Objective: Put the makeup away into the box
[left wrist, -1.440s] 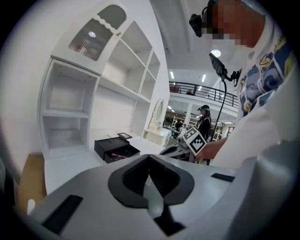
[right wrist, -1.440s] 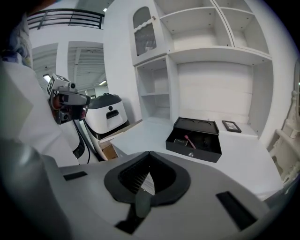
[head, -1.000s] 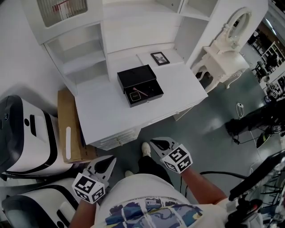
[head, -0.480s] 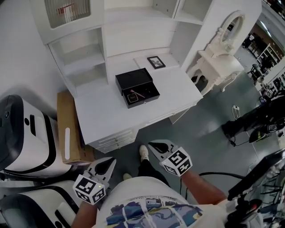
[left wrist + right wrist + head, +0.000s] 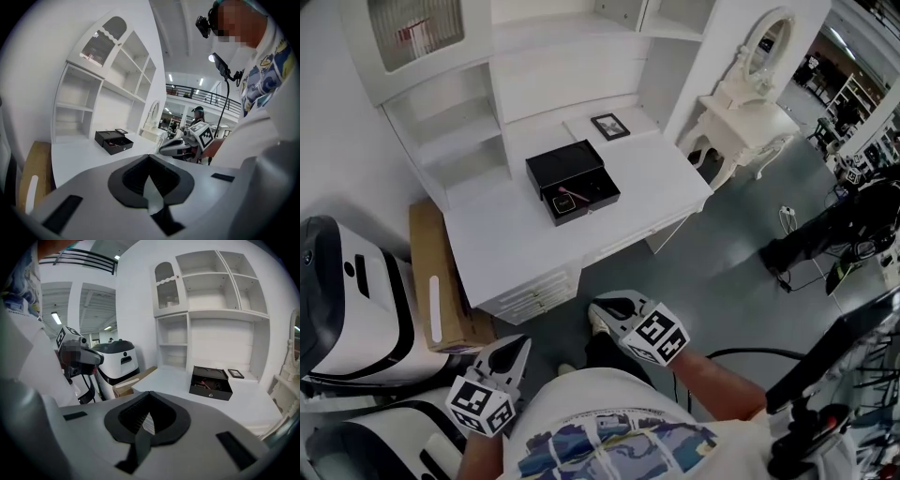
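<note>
Both of my tools are sitting closed and empty. I am holding the left gripper and the right gripper low, off the front edge of the white wooden desk, with bare grey floor lying open to the right. The black rectangular box is standing lid-up near the surface's back edge, clear of every corner, with pink makeup lying inside. A brown cardboard carton is crowding the desk's left edge.
</note>
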A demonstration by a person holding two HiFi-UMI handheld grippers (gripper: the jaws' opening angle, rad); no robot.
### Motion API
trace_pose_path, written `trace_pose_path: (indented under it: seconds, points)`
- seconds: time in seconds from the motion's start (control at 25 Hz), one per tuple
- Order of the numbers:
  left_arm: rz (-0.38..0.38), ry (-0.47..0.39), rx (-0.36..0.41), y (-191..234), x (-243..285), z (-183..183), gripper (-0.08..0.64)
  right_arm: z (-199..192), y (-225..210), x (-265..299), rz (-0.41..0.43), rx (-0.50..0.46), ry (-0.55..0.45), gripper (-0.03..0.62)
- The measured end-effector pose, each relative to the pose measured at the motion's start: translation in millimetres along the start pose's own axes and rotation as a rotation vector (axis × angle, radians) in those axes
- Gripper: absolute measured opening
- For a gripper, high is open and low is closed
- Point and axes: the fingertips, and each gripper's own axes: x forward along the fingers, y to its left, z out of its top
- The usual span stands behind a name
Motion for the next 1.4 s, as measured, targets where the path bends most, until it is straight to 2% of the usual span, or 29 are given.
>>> trace_pose_path:
  seconds: [1.0,1.4]
  points:
    - [-0.016,0.026,0.002,-0.1,2.6,-5.4,0.014,-3.4,16.6,3.2,0.037,-0.026,0.031,0.025]
    - [-0.006,0.039,-0.016,9.6,11.0,-8.0,0.014,-10.8,-13.7,11.6,0.002,-0.031,0.053,0.025]
